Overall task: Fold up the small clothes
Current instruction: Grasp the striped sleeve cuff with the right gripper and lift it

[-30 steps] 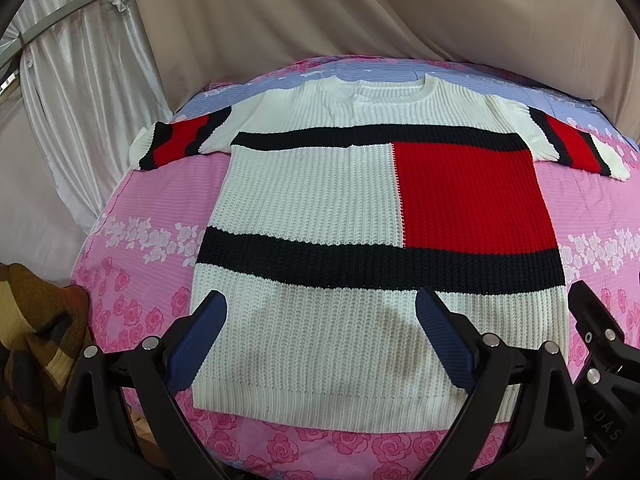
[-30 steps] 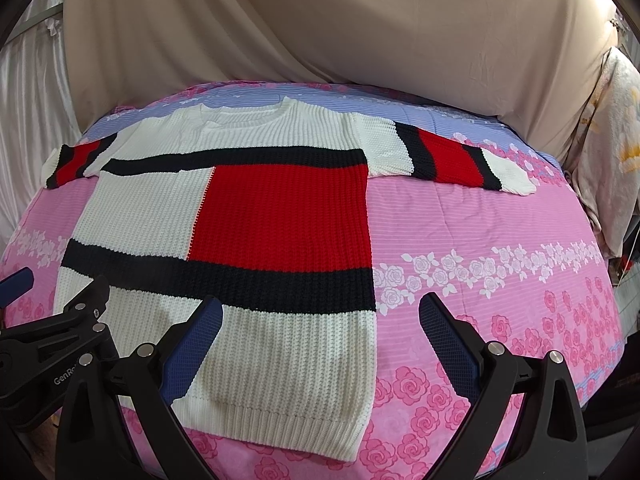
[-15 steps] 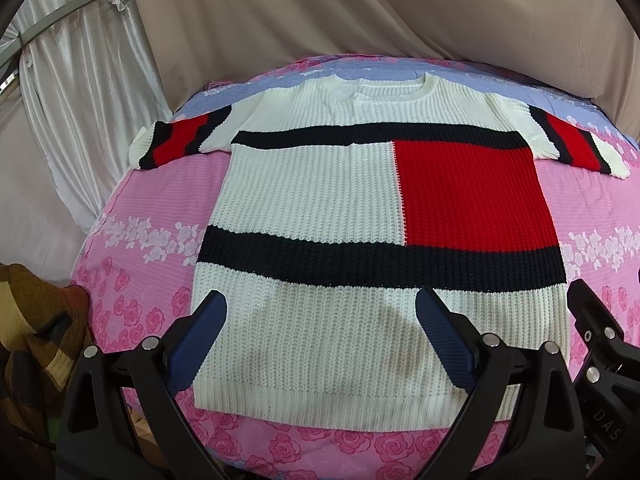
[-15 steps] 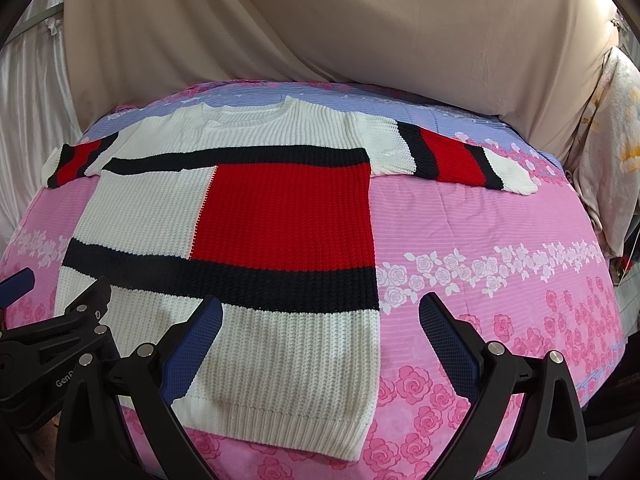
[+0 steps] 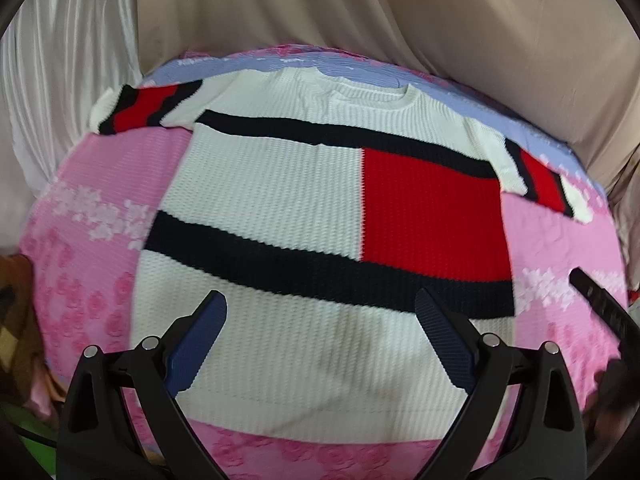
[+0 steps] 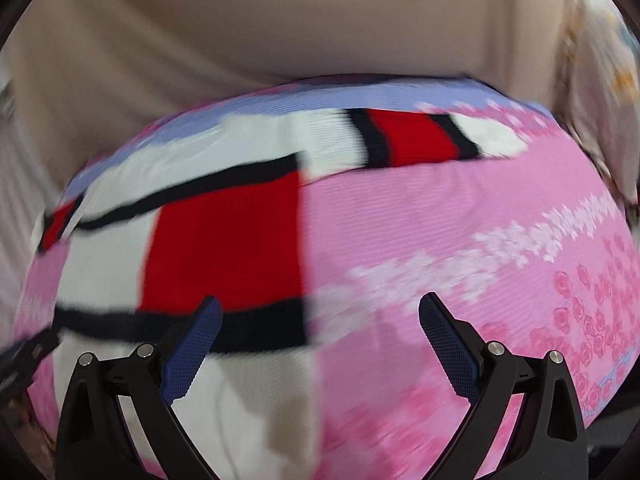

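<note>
- And we have movement! Both views sat steady over the sweater (image 5: 280, 208) half a second ago; now the right wrist view is smeared with blur and has swung toward the sweater's right sleeve (image 6: 408, 140).
- The left wrist view has tilted and closed in a little too, with the hem sitting lower between the fingers.
- My read: the hovering is over and the reach for the first fold is starting, likely a sleeve or a side edge.
- Left gripper (image 5: 320, 340): fingers spread wide, nothing between them, above the sweater's lower white band.
- Right gripper (image 6: 320, 340): also spread wide and empty, straddling the sweater's right side edge, one finger over knit, one over the bedsheet (image 6: 460, 220).
- The sweater lies flat, front up, in the middle of the bed, both sleeves out sideways, not yet folded.
- Chunky ribbed knit: cream body, navy bands, a red block right of centre, striped cuffs. Thick, soft, should drape heavily.
- Under the sweater, a thin pink rose-print sheet; beyond its collar, beige draped curtains (image 5: 400, 20).
</note>
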`<state>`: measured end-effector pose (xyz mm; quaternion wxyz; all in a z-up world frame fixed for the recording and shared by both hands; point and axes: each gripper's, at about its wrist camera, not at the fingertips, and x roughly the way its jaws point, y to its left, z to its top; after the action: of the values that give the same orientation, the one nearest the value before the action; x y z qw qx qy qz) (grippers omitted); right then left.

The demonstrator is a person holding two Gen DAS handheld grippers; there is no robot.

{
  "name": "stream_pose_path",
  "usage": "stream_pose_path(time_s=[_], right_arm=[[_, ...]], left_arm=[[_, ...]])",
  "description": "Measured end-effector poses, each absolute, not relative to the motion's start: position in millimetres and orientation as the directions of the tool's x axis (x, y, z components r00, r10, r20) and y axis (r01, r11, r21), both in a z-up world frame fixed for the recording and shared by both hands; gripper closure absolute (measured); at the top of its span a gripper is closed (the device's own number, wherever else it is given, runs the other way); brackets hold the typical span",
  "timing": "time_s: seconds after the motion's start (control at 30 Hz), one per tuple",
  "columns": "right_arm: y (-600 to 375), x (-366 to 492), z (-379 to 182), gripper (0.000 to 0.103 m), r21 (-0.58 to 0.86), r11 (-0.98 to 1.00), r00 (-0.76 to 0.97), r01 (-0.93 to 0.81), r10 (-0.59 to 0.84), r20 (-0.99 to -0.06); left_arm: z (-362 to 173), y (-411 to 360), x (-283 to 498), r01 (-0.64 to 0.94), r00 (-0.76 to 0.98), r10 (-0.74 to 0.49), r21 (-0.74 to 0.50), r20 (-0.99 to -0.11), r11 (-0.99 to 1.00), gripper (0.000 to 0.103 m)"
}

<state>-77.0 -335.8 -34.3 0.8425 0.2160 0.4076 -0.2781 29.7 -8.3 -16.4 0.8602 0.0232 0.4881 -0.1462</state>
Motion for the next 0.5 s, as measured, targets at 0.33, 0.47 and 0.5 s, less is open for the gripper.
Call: stream_pose_path(time_s=[0.33,0.47,0.5], right_arm=[[-600.6,-62.4,-78.0,0.007,0.252,0.536,0.492,0.806,-0.37,-0.788],[-652.1,-40.8,-110.3,0.015,0.296,0.488,0.487,0.821,-0.327,-0.81],[-660.0,-35.5,-117.4,0.018,0.302,0.482,0.485,0.822,-0.317,-0.815]], left_arm=[[-31.1,-58.2,51.0,0.188,0.509,-0.143,-0.052,-0.849,0.981,0.01],[-34.9,-79.7,61.8,0.164,0.518,-0.108,-0.025,-0.849,0.986,0.01],[-35.1,-84.0,64.4,0.156,0.521,-0.101,-0.021,-0.847,0.987,0.01]])
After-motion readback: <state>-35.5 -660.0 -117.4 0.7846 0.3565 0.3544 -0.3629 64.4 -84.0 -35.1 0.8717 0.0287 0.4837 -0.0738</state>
